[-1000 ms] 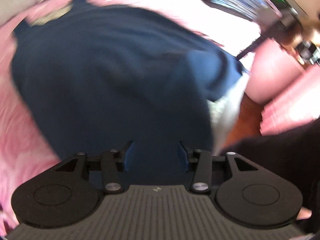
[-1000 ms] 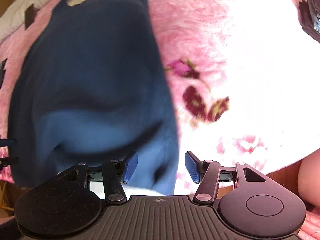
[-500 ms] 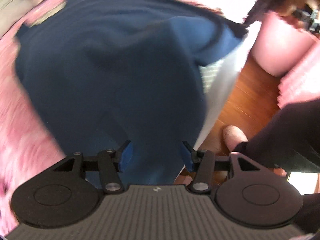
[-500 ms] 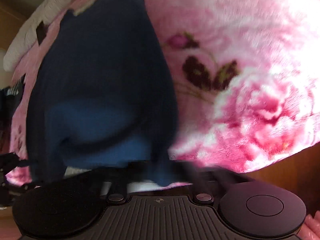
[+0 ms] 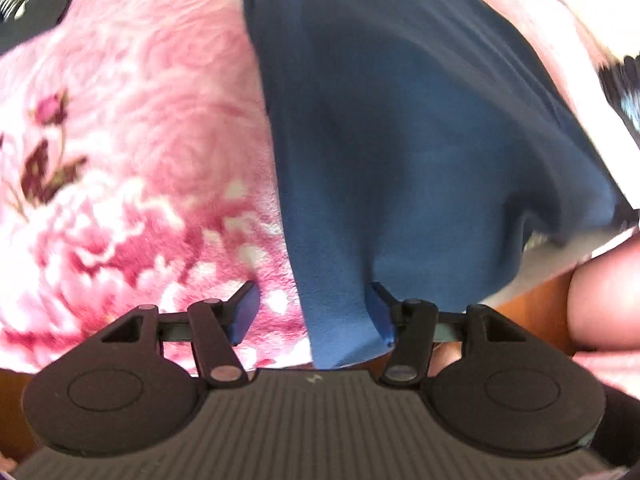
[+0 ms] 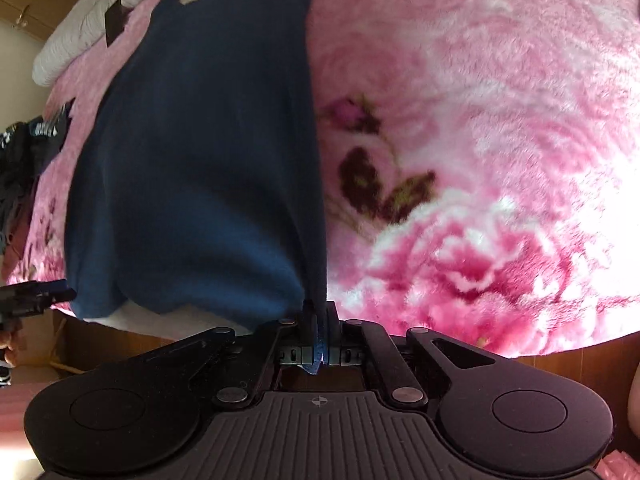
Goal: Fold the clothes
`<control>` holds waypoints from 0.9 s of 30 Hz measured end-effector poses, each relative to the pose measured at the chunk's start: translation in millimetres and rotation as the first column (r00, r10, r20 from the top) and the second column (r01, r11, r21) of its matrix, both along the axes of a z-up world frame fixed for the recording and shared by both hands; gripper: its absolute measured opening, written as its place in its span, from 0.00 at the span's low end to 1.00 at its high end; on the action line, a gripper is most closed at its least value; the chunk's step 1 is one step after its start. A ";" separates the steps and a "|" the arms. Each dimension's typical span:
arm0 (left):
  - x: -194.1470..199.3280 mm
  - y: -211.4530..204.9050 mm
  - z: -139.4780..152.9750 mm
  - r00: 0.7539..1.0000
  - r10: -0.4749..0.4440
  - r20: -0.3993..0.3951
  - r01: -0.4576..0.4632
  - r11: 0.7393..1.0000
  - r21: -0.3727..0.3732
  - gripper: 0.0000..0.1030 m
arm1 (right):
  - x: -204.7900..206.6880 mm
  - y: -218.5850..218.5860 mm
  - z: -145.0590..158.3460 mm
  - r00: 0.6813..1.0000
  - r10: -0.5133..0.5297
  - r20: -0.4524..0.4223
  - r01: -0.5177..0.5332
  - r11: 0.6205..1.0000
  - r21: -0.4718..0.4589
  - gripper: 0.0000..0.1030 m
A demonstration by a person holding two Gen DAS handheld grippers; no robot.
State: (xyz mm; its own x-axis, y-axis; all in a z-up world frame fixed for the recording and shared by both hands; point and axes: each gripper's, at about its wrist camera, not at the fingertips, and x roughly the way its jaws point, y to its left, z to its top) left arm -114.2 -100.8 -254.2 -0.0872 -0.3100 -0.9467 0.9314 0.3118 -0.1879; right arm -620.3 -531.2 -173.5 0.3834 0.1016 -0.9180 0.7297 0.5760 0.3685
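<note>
A bed fills the room in front of me, covered by a plush pink blanket printed with big roses, and a white pillow sits at the far end. Lying lengthwise down the blanket is the thing to be folded, a dark navy garment, its near hem hanging just over the edge of the bed above a brown wooden floor. It looks like a long narrow strip, so I judge the sides may already be turned in, though I cannot tell that for certain. A paler lining or second layer shows beneath its near edge. A heap of dark striped clothes lies at the far left of the right-hand view, perhaps waiting their turn.

The right gripper has its tongs clamped tight on the near corner of the navy cloth, a sliver of blue pinched between them. The left gripper stands with its tongs spread wide; the other near corner drapes between them, resting against the right-side pad, but nothing is pinched yet.

So the task seems midway at best for this piece: one corner is secured, the other waits to be taken, and the lengthwise fold bringing the hem up toward the far end has not been made.
</note>
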 end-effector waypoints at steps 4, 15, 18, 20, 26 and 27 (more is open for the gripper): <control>13.0 4.8 1.4 0.997 0.030 -0.066 -0.031 0.999 -0.014 0.02 | -12.8 -1.5 -2.4 1.000 0.010 -0.010 -0.010 1.000 -0.005 0.00; 8.9 11.0 13.5 0.992 -0.121 0.023 0.122 0.993 -0.010 0.02 | -5.2 0.7 2.7 0.990 0.087 -0.113 -0.095 0.994 -0.060 0.00; 0.1 10.9 10.5 0.982 -0.177 0.069 0.179 0.984 -0.023 0.02 | -3.3 10.0 -1.0 0.985 0.128 -0.114 -0.139 0.986 -0.093 0.00; -6.1 14.9 8.5 0.973 -0.203 0.109 0.209 0.977 -0.047 0.03 | -5.7 18.7 -0.3 0.984 0.153 -0.092 -0.166 0.974 -0.154 0.00; -31.4 41.1 2.3 0.925 -0.257 0.279 0.306 0.940 -0.152 0.12 | -15.7 62.5 7.0 0.963 0.268 -0.001 -0.241 0.863 -0.444 0.24; -34.0 46.8 0.7 0.918 -0.253 0.304 0.314 0.934 -0.171 0.14 | -15.4 75.2 7.1 0.953 0.304 0.013 -0.256 0.826 -0.502 0.36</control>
State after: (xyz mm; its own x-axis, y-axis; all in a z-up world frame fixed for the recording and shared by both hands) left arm -148.3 -54.0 -253.5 0.0500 -0.5064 -0.8608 0.9985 0.0078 0.0534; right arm -635.7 -456.0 -166.5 0.4887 -0.2359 -0.8399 0.4874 0.8723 0.0387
